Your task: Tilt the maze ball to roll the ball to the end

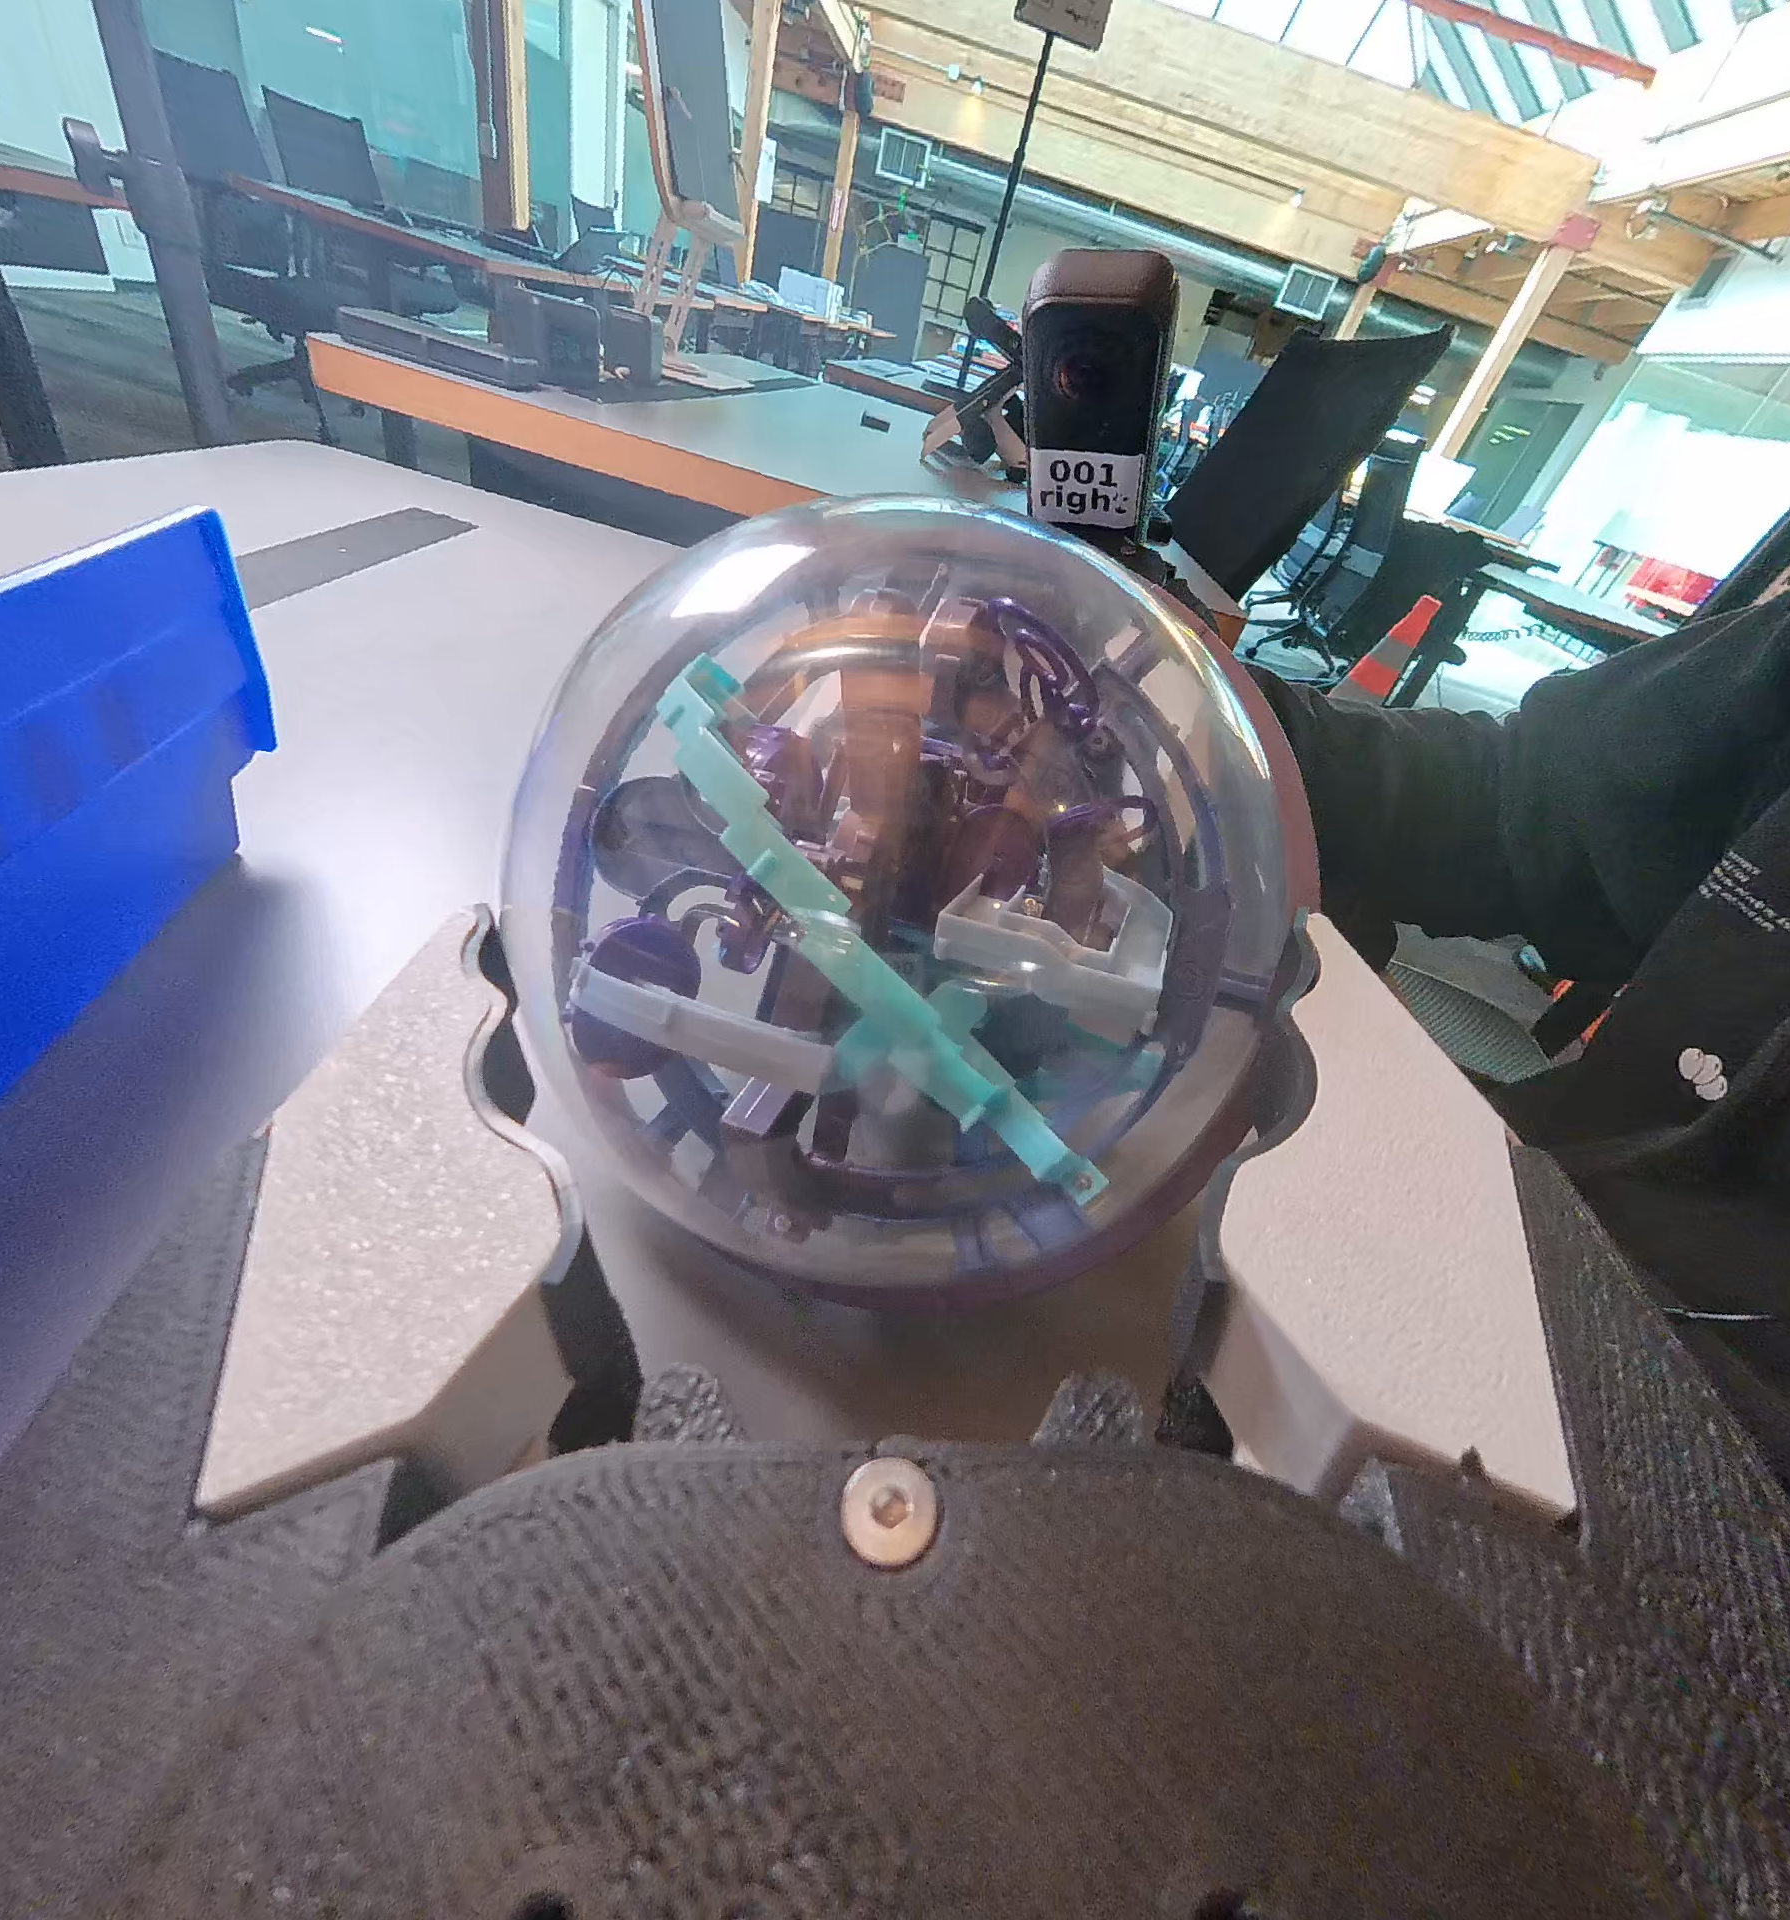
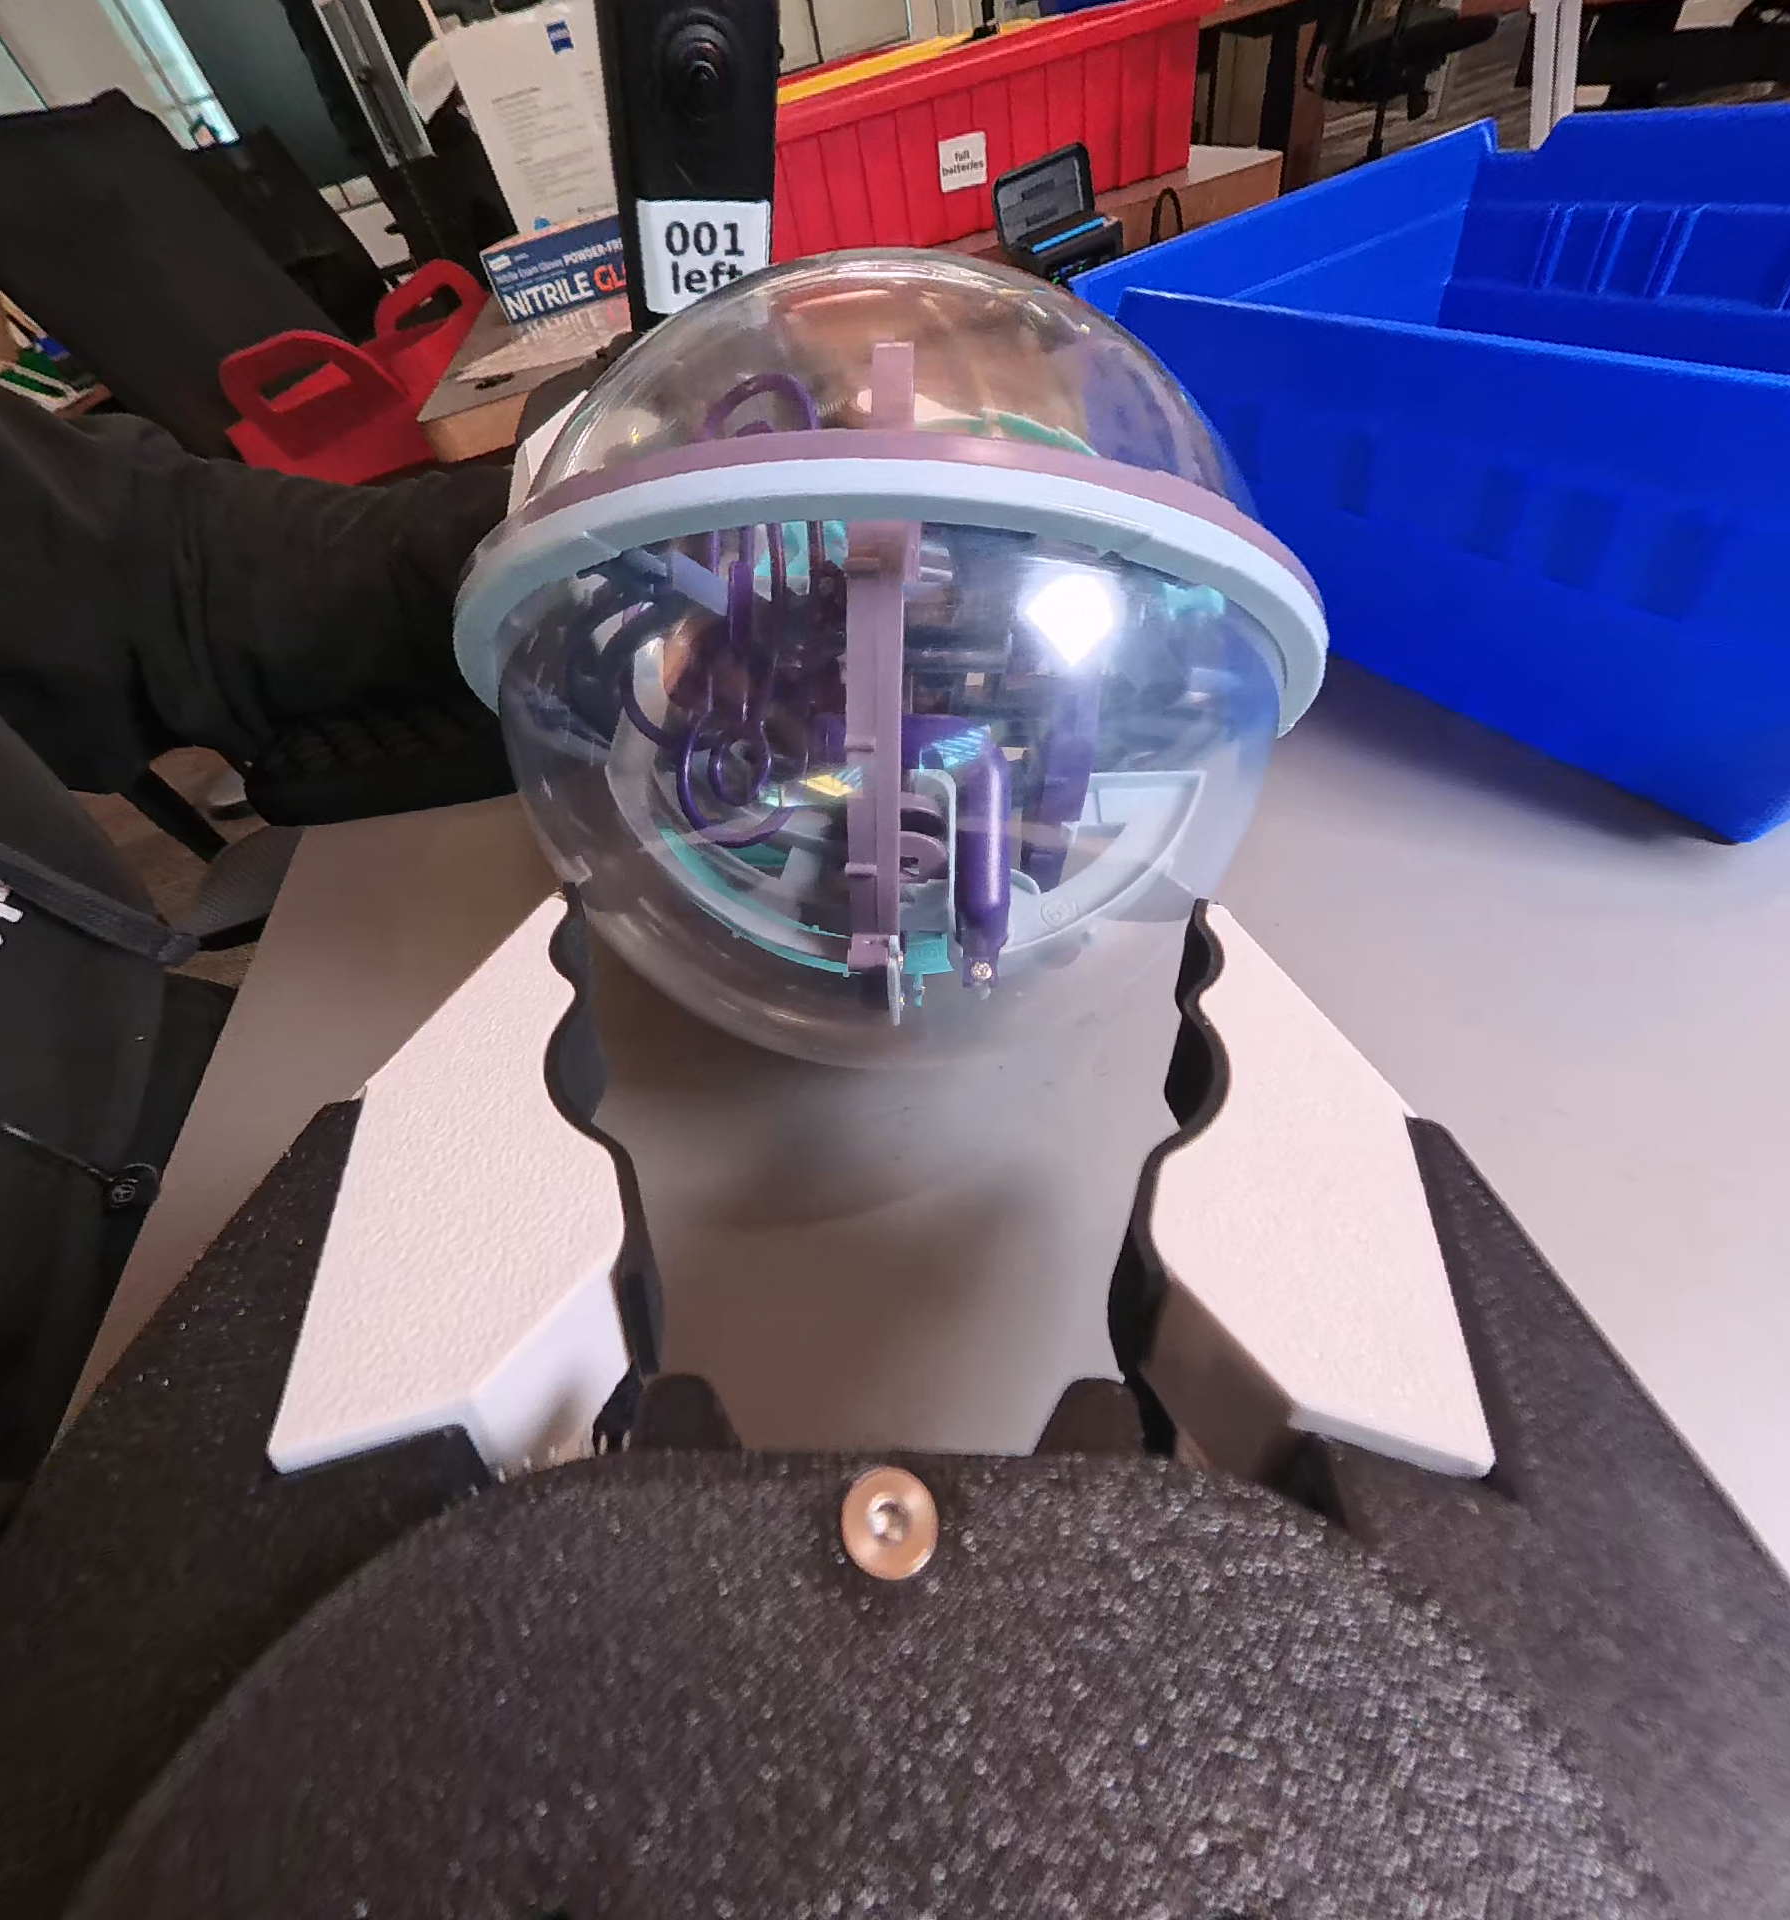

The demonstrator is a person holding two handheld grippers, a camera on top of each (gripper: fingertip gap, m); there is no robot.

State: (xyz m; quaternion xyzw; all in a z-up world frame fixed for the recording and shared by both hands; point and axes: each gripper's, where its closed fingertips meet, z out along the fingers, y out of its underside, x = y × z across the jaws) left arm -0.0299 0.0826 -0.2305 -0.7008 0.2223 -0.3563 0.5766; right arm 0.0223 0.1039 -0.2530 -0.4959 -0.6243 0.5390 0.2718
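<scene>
Maze ball (image 1: 906, 894) is held just above the counter (image 1: 382, 665), clamped between left claw (image 1: 896, 935) and right claw (image 2: 886, 914). Tilting step judged underway; small ball not located. Next: gentle coordinated tilt.

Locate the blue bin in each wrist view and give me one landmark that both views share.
Left wrist view: the blue bin sits at the left edge, on the grey table, left of the maze ball.
Right wrist view: the blue bin fills the upper right, behind and right of the maze ball.
Shared landmark: the clear maze ball, centred in both views just ahead of each gripper's jaws.
</scene>
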